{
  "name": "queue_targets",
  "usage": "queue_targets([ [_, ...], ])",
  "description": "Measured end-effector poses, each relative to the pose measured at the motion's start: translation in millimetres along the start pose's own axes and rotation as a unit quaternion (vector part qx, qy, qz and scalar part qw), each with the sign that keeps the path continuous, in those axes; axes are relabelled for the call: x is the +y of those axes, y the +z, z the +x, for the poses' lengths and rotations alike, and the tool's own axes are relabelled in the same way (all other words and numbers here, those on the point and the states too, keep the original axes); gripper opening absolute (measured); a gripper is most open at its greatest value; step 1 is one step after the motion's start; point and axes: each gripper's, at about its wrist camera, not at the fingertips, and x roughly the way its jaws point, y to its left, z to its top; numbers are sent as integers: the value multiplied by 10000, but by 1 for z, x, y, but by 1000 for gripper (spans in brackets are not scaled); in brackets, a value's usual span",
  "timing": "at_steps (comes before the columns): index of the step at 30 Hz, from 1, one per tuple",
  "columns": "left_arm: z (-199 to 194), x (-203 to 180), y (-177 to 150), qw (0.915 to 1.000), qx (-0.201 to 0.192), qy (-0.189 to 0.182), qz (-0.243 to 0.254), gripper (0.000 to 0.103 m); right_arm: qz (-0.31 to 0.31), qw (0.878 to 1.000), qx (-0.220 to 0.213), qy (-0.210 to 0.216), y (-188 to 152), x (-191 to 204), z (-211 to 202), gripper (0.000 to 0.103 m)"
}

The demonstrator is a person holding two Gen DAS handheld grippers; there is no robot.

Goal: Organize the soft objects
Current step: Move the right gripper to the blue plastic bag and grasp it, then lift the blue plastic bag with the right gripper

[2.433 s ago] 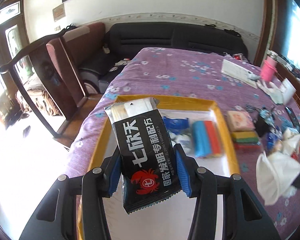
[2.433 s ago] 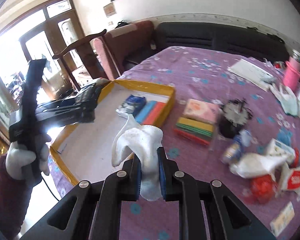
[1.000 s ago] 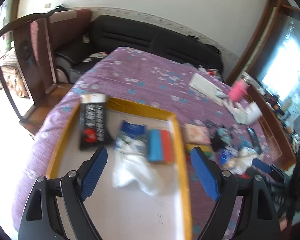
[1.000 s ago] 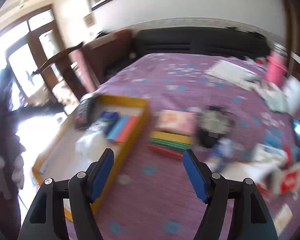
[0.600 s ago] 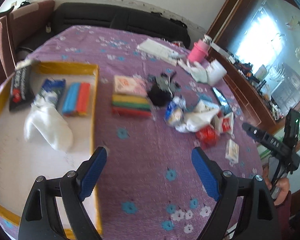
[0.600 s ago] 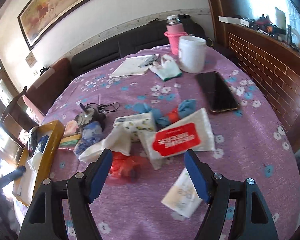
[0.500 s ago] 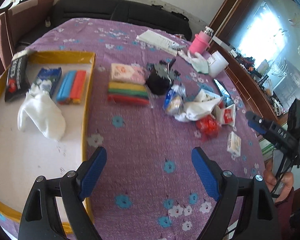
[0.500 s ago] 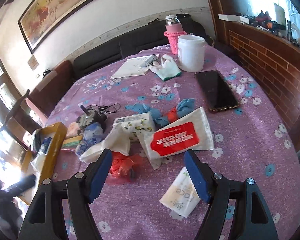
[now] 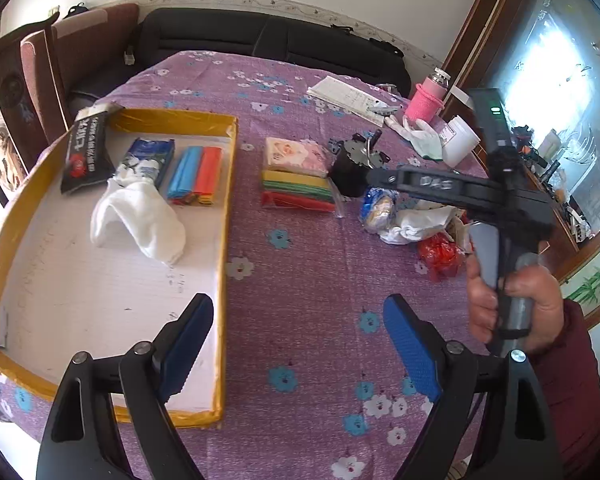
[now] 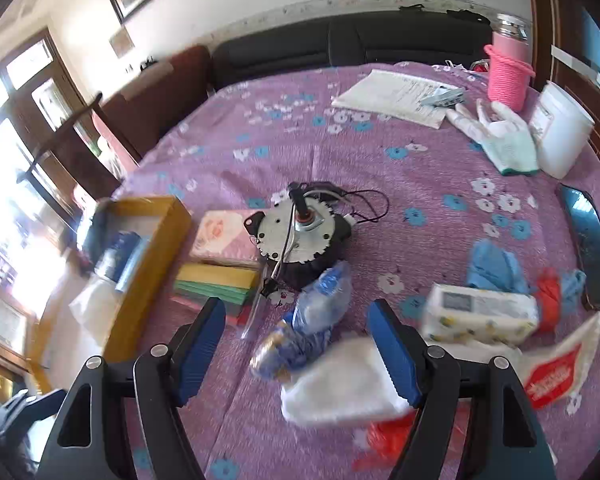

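Observation:
The yellow tray (image 9: 226,216) holds a black packet (image 9: 86,152), a blue packet (image 9: 150,158), a blue-and-red sponge pack (image 9: 196,176) and a white sock (image 9: 140,224). My left gripper (image 9: 300,332) is open and empty over the purple cloth, beside the tray's right wall. My right gripper (image 10: 298,320), held by a hand (image 9: 512,308), hangs over a crumpled blue bag (image 10: 320,304) and a white cloth (image 10: 340,384). Its jaws are closing, and the blue bag lies below the gap with no pad touching it.
A striped sponge stack (image 10: 216,280), a pink tissue pack (image 10: 224,236) and a black motor (image 10: 300,240) lie beside the tray. To the right are a tissue pack (image 10: 480,316), a red-and-white wipes pack (image 10: 556,372), blue gloves (image 10: 492,268), a phone (image 10: 592,244), a white tub (image 10: 560,132) and a pink bottle (image 10: 508,72).
The black packet and white sock went from my grippers into the tray. Both grippers then swung right to the clutter; the right one has now come back left over the blue bag.

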Motion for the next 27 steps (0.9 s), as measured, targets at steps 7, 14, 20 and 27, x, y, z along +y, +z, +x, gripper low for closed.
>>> queue_targets([
  [7,6,2,0,10000,47,-68,-18,86,64,9980,460,429,-13,-1,10,26],
  [14,32,-14,-10,9990,366,-158,224,86,75,9851,868,1481,-64,4,-9,25],
  [20,43,-30,-20,9971,566,-255,431,86,163,9882,686,1359,-75,1,-15,30],
  [27,38,-25,-20,9979,502,-134,385,86,-71,9912,660,1147,-72,19,-6,48],
])
